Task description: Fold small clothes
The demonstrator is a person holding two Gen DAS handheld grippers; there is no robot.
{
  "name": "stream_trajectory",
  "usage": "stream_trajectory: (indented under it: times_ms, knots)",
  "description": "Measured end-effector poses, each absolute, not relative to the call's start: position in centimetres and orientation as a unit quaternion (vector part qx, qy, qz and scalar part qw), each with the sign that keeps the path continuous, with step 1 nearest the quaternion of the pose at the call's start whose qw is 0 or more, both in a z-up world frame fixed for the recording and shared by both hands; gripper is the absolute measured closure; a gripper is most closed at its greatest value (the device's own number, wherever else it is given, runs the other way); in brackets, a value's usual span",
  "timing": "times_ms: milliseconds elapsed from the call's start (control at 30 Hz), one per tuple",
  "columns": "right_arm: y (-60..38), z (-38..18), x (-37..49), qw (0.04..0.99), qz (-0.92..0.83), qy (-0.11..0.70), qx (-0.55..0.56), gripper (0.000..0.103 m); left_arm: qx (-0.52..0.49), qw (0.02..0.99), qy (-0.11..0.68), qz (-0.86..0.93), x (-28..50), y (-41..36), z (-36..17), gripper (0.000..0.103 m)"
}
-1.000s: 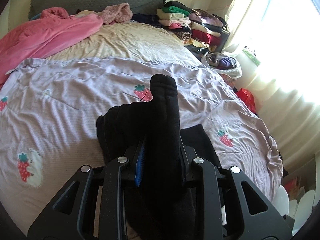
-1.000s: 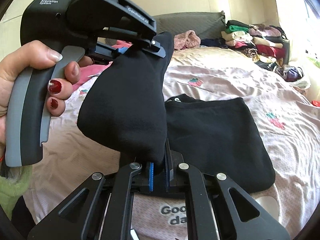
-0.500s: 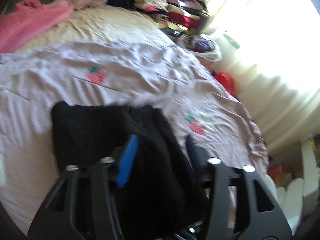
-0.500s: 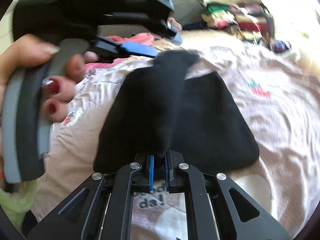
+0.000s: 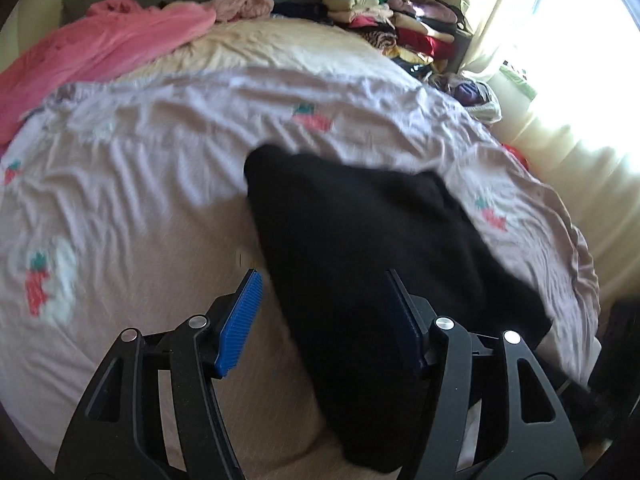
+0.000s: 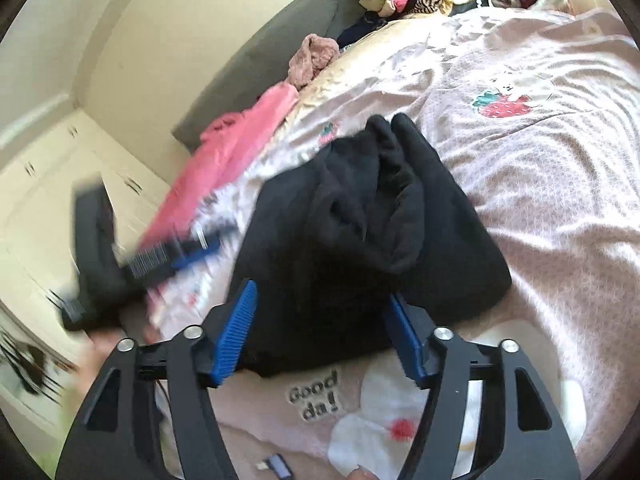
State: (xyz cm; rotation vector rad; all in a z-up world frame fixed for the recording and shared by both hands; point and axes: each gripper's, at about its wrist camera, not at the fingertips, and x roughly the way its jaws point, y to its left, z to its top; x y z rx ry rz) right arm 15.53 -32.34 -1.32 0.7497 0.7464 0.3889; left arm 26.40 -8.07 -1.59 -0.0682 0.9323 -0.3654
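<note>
A black garment lies folded over on the pink strawberry-print bedspread. It also shows in the right wrist view, with a rumpled upper layer lying on a flat lower layer. My left gripper is open just above its near edge, holding nothing. My right gripper is open at the garment's near edge, with blue pads on either side. The left gripper shows blurred at the left of the right wrist view.
A pink blanket lies at the head of the bed. A stack of folded clothes stands at the far right by the bright window. A small grey object lies on the bedspread near my right gripper.
Both grippers were shut on the black garment and held it up. They laid it down folded over itself, opened and let go. The left gripper has pulled away to the left.
</note>
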Motion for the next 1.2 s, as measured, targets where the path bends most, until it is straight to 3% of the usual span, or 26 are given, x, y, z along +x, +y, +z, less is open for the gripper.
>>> stream_trajectory:
  times_ms: [100,133,167,200,400,600,700,733,833,1033,1200]
  knots:
    - [-33.0,-1.6,16.7,0.840,0.169,0.358,0.370,0.030,-0.033,0.872,0.452,-0.184,25.5,-8.3,-2.9,0.049]
    - [-33.2,-1.7,17.0,0.838,0.170,0.356,0.378,0.038,-0.031,0.874,0.449,-0.184,25.2,-8.4,-3.0,0.049]
    - [-33.5,-1.8,17.3,0.835,0.174,0.354,0.383,0.062,-0.028,0.875,0.447,-0.184,24.9,-8.6,-3.0,0.049]
    - [-33.7,-1.7,17.4,0.838,0.179,0.350,0.379,0.076,-0.025,0.877,0.443,-0.184,24.5,-8.7,-3.0,0.049]
    - [-32.6,0.5,15.5,0.904,0.095,0.347,0.233,0.081,-0.014,0.880,0.430,-0.201,22.7,-9.6,-2.0,0.048]
    - [-32.5,-2.1,16.0,0.888,0.075,0.388,0.236,0.073,-0.012,0.876,0.439,-0.202,21.4,-9.8,-2.8,0.043]
    - [-32.3,-1.1,15.1,0.897,0.064,0.377,0.223,0.062,-0.009,0.877,0.435,-0.204,20.2,-9.8,-2.5,0.043]
    - [-32.3,-0.8,14.8,0.900,0.057,0.376,0.216,0.055,-0.009,0.878,0.433,-0.203,20.0,-9.8,-2.4,0.042]
    - [-32.2,0.6,13.4,0.909,0.052,0.362,0.202,0.049,-0.011,0.881,0.426,-0.203,18.9,-9.5,-1.9,0.036]
    - [-31.5,4.0,10.3,0.927,0.056,0.329,0.170,0.012,-0.009,0.890,0.410,-0.202,16.3,-9.0,-0.8,0.024]
    - [-30.5,6.1,7.8,0.938,0.059,0.309,0.146,0.007,-0.009,0.895,0.400,-0.197,14.0,-8.3,-0.2,0.011]
